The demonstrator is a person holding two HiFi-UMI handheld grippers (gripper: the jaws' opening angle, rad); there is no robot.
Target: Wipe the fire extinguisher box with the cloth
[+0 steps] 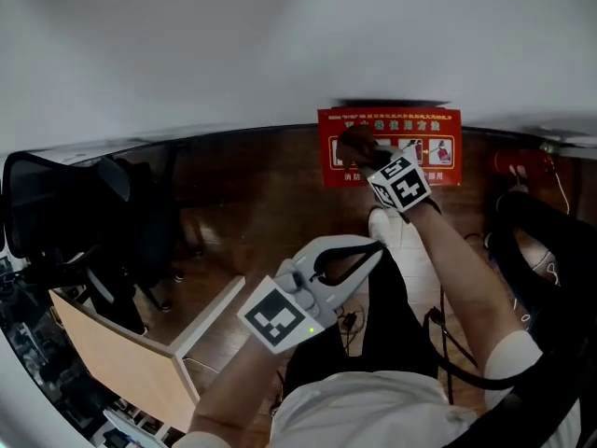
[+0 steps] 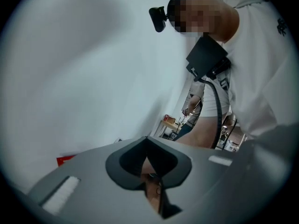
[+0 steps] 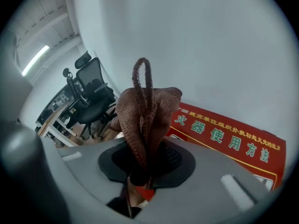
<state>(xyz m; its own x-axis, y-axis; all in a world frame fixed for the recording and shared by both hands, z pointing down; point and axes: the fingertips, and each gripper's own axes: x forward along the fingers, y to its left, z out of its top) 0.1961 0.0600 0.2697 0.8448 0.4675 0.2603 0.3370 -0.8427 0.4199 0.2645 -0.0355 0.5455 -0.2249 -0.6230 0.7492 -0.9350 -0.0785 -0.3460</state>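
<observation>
The right gripper's dark fingers are clamped on a brown knitted cloth. The cloth bunches upward out of them, with a thin loop sticking up at its top. From the head view, this cloth sits over the upper left part of the red fire extinguisher box. Whether it actually presses on the surface cannot be told. The box stands low against a white wall, at about 1 o'clock in the head view. Its face carries a white diagram panel and lines of print. In the right gripper view the box lies at 4 o'clock of the cloth, showing green characters along its top.

The right gripper reaches forward on an outstretched arm, its marker cube just behind it.

The left gripper hangs at 6 o'clock of the right one, well apart from the box. Its fingers are together with nothing between them.

A black office chair stands at 9 o'clock on the dark wooden floor. A pale wooden bench sits at 8 o'clock.
</observation>
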